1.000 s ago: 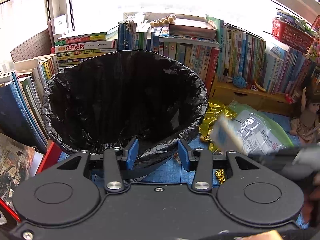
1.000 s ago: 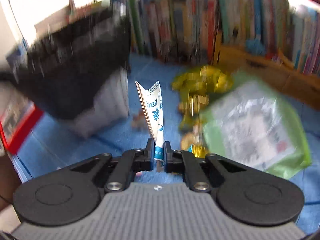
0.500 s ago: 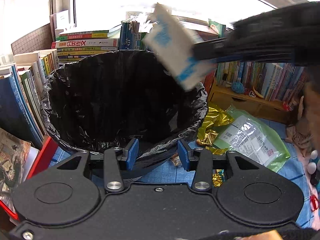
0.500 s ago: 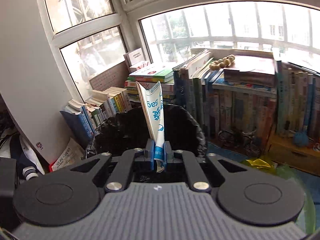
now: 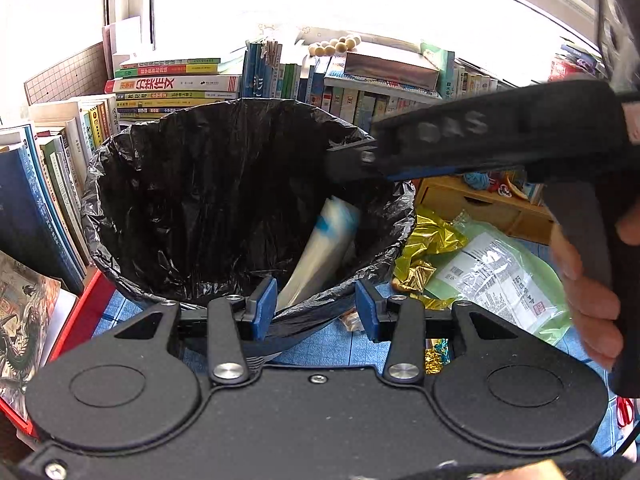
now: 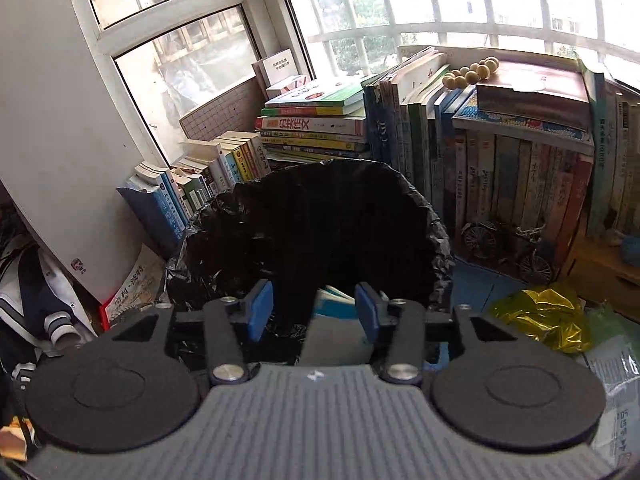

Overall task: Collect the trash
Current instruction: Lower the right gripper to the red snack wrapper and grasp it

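A bin lined with a black bag (image 5: 192,200) stands among books. A white and blue wrapper (image 5: 320,248) drops blurred inside the bin near its right wall; in the right wrist view the wrapper (image 6: 334,320) falls just below my right gripper (image 6: 314,312), which is open over the bin (image 6: 320,224). From the left wrist view my right gripper (image 5: 336,164) reaches in from the right above the bin's rim, a hand on its handle. My left gripper (image 5: 316,306) is open at the bin's near rim, holding nothing. A gold foil wrapper (image 5: 432,248) and a green packet (image 5: 504,280) lie on the blue floor to the right.
Stacked and upright books (image 5: 176,84) crowd the bin on the left and behind. A wooden drawer unit (image 5: 472,204) sits at back right. Small gold foil scraps (image 5: 434,354) lie on the blue mat. Windows (image 6: 180,40) rise behind the books.
My right gripper opened and let go of the white and blue wrapper, which now falls into the bin. The left gripper stayed in place, open.
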The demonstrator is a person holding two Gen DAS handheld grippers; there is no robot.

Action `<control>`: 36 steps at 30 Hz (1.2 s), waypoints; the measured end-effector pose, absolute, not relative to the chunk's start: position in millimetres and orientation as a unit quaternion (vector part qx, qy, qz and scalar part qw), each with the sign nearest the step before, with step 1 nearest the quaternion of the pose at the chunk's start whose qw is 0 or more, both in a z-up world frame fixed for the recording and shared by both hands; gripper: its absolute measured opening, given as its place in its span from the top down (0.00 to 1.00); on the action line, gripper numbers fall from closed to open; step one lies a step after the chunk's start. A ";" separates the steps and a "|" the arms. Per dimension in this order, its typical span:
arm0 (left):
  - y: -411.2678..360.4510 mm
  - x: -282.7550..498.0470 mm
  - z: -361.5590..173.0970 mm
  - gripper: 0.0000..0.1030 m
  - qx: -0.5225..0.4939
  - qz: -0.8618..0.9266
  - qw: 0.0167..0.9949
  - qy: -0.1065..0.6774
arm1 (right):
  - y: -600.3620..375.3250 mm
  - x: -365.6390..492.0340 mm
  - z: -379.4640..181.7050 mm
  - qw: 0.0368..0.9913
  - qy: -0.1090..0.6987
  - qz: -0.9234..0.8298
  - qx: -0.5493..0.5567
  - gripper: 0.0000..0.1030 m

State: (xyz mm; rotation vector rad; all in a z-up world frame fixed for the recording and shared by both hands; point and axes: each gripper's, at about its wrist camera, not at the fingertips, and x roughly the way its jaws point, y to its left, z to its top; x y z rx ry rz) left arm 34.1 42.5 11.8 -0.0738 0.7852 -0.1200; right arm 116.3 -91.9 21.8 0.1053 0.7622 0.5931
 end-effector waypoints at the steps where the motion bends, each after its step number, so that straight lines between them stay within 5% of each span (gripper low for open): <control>1: 42.2 34.0 11.7 0.60 -0.035 -0.058 0.922 0.382 | -96.4 114.0 21.2 0.886 0.364 0.281 0.049 0.38; 12: 44.2 29.9 14.8 0.61 -0.028 -0.046 0.924 0.378 | -149.3 89.3 -8.3 0.902 0.371 0.213 0.051 0.33; 24: 48.4 29.5 15.8 0.62 -0.032 -0.045 0.921 0.385 | -113.2 47.8 -142.6 0.845 0.467 0.247 -0.083 0.15; 35: 50.8 32.3 17.3 0.61 -0.044 -0.045 0.919 0.388 | -72.9 64.1 -212.0 0.799 0.541 0.231 -0.124 0.13; 36: 50.7 32.2 17.3 0.61 -0.045 -0.045 0.919 0.388 | -72.1 64.0 -213.0 0.798 0.542 0.233 -0.125 0.20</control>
